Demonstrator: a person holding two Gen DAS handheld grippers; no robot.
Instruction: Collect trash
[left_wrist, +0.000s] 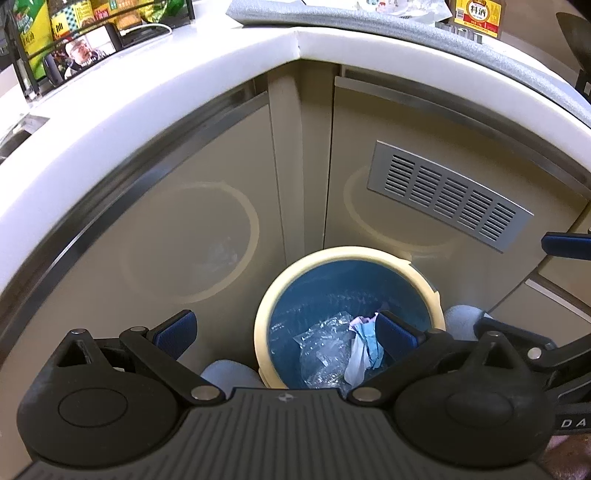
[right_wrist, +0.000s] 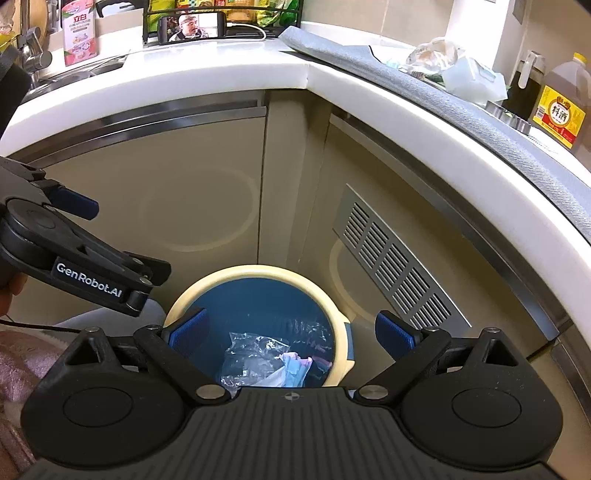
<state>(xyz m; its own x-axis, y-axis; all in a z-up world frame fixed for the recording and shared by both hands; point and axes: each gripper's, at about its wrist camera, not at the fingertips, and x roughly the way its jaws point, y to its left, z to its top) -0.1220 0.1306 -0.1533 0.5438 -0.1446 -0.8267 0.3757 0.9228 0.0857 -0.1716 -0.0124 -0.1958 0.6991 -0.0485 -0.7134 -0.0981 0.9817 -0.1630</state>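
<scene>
A round trash bin (left_wrist: 266, 314) (right_wrist: 184, 295) with a cream rim and blue liner stands on the floor in the cabinet corner. Inside lie clear crumpled plastic (left_wrist: 321, 347) (right_wrist: 251, 350) and a pale blue-and-pink wrapper (left_wrist: 364, 347) (right_wrist: 291, 365). My left gripper (left_wrist: 288, 330) hangs open above the bin, nothing between its blue pads. My right gripper (right_wrist: 291, 332) is open over the bin too, empty. In the right wrist view the left gripper's body (right_wrist: 85, 258) shows at left. More trash, clear plastic and white packaging (right_wrist: 454, 66), sits on the counter at right.
A white L-shaped counter (right_wrist: 258, 70) wraps above beige cabinet doors, one with a metal vent grille (left_wrist: 447, 195). A grey mat (right_wrist: 480, 110), a cooking-wine bottle (right_wrist: 561, 107), a phone (right_wrist: 192, 26) and a rack of packets stand on top. A sink sits at far left.
</scene>
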